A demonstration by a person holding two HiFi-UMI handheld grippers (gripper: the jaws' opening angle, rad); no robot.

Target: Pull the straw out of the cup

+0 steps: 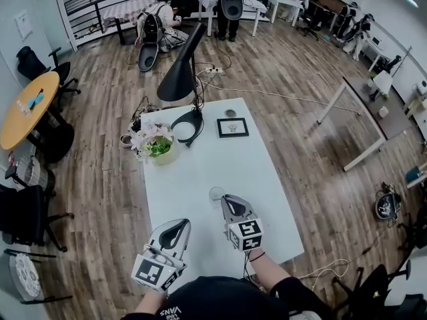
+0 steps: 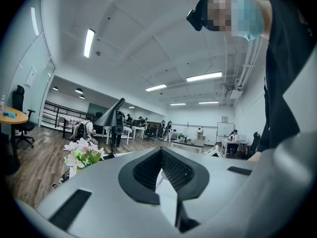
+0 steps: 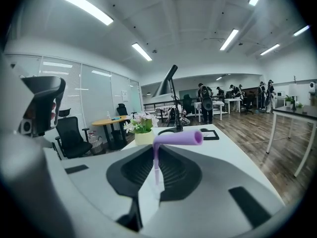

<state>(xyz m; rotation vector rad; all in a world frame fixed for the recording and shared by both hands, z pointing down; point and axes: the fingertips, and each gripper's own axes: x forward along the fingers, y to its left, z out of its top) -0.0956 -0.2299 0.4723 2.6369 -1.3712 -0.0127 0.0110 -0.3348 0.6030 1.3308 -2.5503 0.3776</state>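
An open office with a plank floor lies around a white tabletop (image 1: 200,179), and the person's own head and dark sleeves cut off its near edge in the head view. Nearest, short of the cup and to its left, the left tool (image 1: 180,227) hangs over the tabletop. In the left gripper view its jaws meet at their tips with nothing between them, and only a pale sliver of tabletop shows through the slot behind. The right tool (image 1: 229,202) lies just short of the cup, its tips almost at the rim. In the right gripper view it (image 3: 156,148) is closed on a purple straw (image 3: 178,138), whose bent top sticks out sideways above the jaws. The shaft runs down between the pads and fades out, so its lower end cannot be made out. The cup (image 1: 216,193) is a small clear one standing on the tabletop. From above it is too small and pale to tell what it contains, or whether the straw reaches into it. Beyond the cup to the left a pale pot of pink and white flowers (image 1: 160,153) stands at the tabletop's edge. Straight beyond the cup lies a dark picture frame (image 1: 232,127), with a small round thing (image 1: 231,113) just past it. Left of the frame rises a black lamp (image 1: 181,79). Farthest from the cup, people stand among desks, too small to describe.
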